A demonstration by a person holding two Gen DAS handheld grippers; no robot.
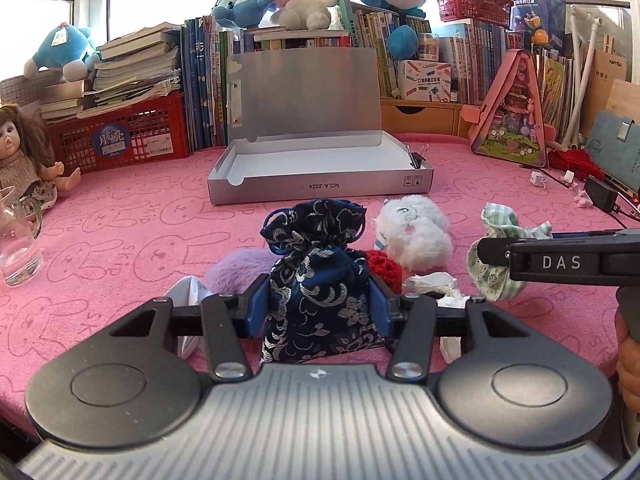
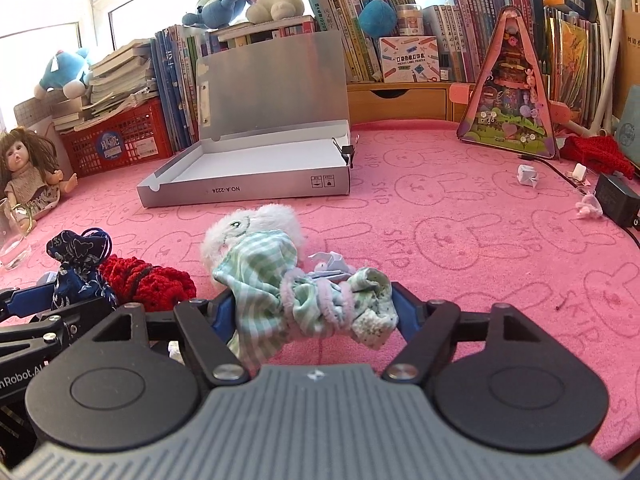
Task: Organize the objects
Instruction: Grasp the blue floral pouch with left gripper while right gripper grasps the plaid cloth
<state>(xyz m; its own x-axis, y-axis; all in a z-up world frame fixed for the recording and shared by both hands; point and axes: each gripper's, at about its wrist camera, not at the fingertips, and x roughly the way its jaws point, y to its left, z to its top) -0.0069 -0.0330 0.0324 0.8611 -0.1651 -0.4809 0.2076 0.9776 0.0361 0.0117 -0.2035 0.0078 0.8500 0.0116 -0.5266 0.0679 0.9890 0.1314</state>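
**Inspector:** Pink rabbit-print cloth (image 2: 460,216) covers the table, with shelves of books and plush toys along the back. Location of the grey box (image 1: 320,190)?

**Assistant:** Upper centre of the left wrist view, lid upright, tray facing the camera. A binder clip (image 1: 417,158) sits on its right wall.

**Inspector:** Left gripper (image 1: 319,312)?

**Assistant:** Lower centre. Its blue pads press both sides of the navy brocade pouch (image 1: 316,272), which stands upright on the cloth. Purple fluff (image 1: 232,272) lies to its left, a red knitted piece (image 1: 384,266) to its right.

**Inspector:** Right gripper (image 2: 316,316)?

**Assistant:** Lower centre of its own view, clamped on the green checked cloth bundle (image 2: 280,292). The right pad appears to touch the fabric, though folds partly hide the contact.

**Inspector:** Neighbouring items?

**Assistant:** White fluffy toy (image 2: 256,224) directly behind the bundle, touching it. Crumpled white paper (image 1: 432,282) sits between pouch and bundle. Doll (image 1: 24,160) and clear glass (image 1: 16,248) at the left edge.
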